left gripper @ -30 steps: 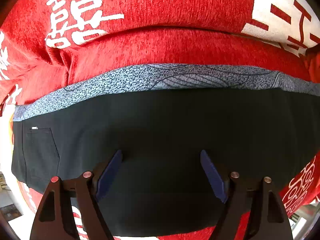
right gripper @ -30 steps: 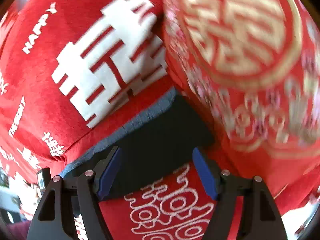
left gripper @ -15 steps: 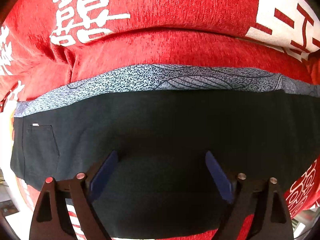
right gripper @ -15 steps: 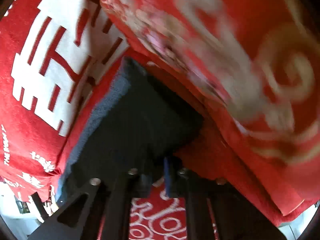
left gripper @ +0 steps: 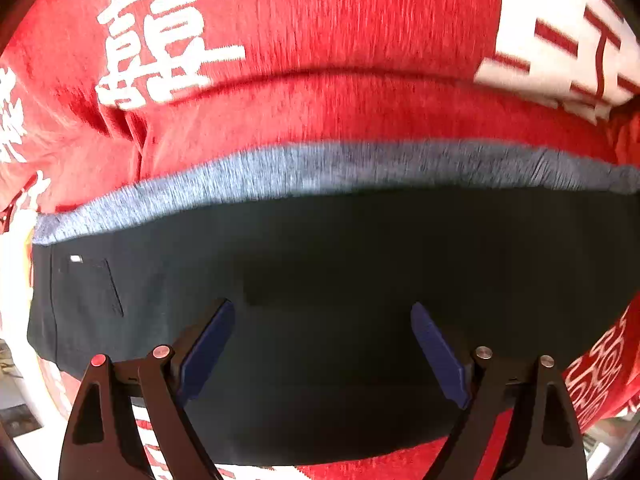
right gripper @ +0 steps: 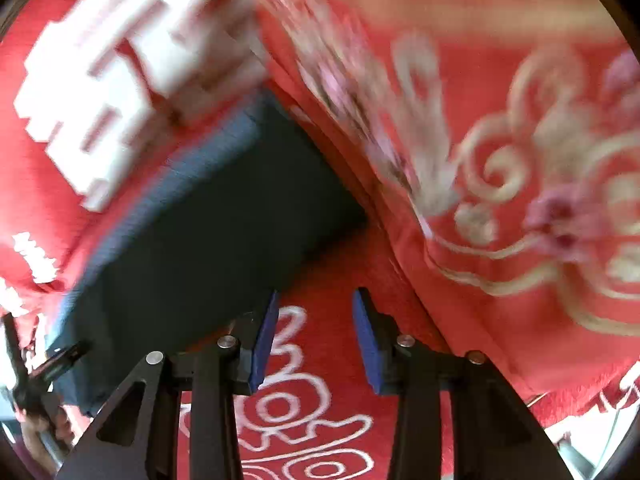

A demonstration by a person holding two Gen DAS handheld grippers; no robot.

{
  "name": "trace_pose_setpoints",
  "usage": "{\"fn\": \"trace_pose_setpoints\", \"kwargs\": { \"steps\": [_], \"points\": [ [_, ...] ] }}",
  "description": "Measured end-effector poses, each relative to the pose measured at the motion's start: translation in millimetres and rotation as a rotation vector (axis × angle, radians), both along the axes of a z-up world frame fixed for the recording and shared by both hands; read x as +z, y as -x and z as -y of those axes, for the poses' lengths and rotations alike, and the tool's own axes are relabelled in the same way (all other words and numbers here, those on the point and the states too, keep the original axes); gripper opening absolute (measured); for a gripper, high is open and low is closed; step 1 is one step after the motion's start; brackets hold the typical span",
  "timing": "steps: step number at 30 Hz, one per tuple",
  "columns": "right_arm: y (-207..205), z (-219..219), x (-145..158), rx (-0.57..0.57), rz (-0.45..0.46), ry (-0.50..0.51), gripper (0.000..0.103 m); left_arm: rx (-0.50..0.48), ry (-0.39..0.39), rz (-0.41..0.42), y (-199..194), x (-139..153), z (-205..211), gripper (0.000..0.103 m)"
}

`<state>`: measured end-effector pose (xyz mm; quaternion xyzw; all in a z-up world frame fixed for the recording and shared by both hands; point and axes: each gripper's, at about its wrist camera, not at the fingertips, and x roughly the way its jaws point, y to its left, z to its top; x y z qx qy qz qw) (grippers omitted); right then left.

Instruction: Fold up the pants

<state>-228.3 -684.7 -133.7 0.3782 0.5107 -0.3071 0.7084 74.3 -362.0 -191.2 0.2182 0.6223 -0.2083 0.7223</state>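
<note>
The pants (left gripper: pixel 340 264) are dark navy with a speckled blue-grey band (left gripper: pixel 280 176) along the far edge. They lie folded flat on a red cover. A back pocket (left gripper: pixel 96 284) shows at the left. My left gripper (left gripper: pixel 320 344) is open and empty, just above the near part of the pants. In the right wrist view the pants (right gripper: pixel 208 240) lie to the left. My right gripper (right gripper: pixel 314 336) is open and empty over the red cover beside the pants' near right corner.
The red cover (left gripper: pixel 320 40) has white characters (left gripper: pixel 156 36) and covers the whole surface. A red pillow with gold pattern (right gripper: pixel 500 140) rises close on the right of the pants. The left gripper shows at the far left of the right wrist view (right gripper: pixel 44 364).
The right gripper shut at the pants' right corner half a second ago and has now opened and drawn back to the right. The left gripper stayed open, almost still.
</note>
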Motion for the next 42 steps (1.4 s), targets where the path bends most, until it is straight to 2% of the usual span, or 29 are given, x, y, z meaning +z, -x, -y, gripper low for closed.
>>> {"fn": "trace_pose_setpoints", "kwargs": {
  "steps": [2, 4, 7, 10, 11, 13, 15, 18, 22, 24, 27, 32, 37, 42],
  "points": [
    [-21.0, -7.1, 18.6, 0.117, 0.056, 0.082, 0.042, -0.016, 0.015, 0.032, -2.8, 6.7, 11.7, 0.091],
    [-50.7, -2.8, 16.2, 0.207, 0.094, 0.069, 0.042, -0.028, 0.03, 0.052, -9.0, 7.9, 29.8, 0.091],
    [-98.7, 12.0, -4.6, 0.268, 0.137, 0.041, 0.042, -0.014, 0.051, 0.064, -21.2, 0.2, 57.0, 0.091],
    [-130.6, 24.2, -38.3, 0.315, 0.108, 0.028, 0.042, 0.013, 0.033, 0.067, -23.9, -15.4, 71.6, 0.091],
    [-140.4, 27.0, -46.0, 0.326, 0.072, 0.04, 0.042, 0.023, 0.024, 0.069, -23.0, -20.9, 74.1, 0.091],
    [-139.8, 37.5, -59.0, 0.313, 0.009, 0.104, 0.038, 0.04, 0.045, 0.083, -19.4, -22.1, 70.3, 0.091],
    [-122.1, 53.5, -57.4, 0.241, -0.023, 0.164, 0.037, 0.037, 0.056, 0.085, -16.4, -21.5, 65.0, 0.095],
    [-109.5, 66.1, -52.8, 0.197, 0.004, 0.133, 0.035, 0.059, 0.063, 0.063, -20.4, -22.1, 55.4, 0.098],
    [-112.0, 46.3, -44.2, 0.247, -0.073, 0.175, 0.044, 0.079, 0.041, 0.05, -23.6, -17.0, 39.8, 0.098],
    [-99.4, 40.2, -42.3, 0.196, -0.054, 0.11, 0.048, 0.065, 0.022, 0.056, -21.3, -11.4, 26.8, 0.098],
    [-74.6, 25.3, -39.6, 0.126, 0.0, -0.026, 0.048, 0.057, 0.003, 0.067, -20.4, -8.2, -5.7, 0.098],
    [-57.6, -31.4, -38.3, 0.158, 0.097, -0.217, 0.051, 0.103, -0.023, 0.062, -25.5, -0.2, -67.8, 0.098],
    [-73.5, -105.7, -49.1, 0.191, 0.192, -0.421, 0.052, 0.149, -0.069, 0.07, -42.8, 0.6, -129.0, 0.098],
    [-121.9, -195.6, -64.7, 0.274, 0.261, -0.572, 0.055, 0.153, -0.115, 0.132, -72.5, 2.5, -191.4, 0.098]
  ]
}}
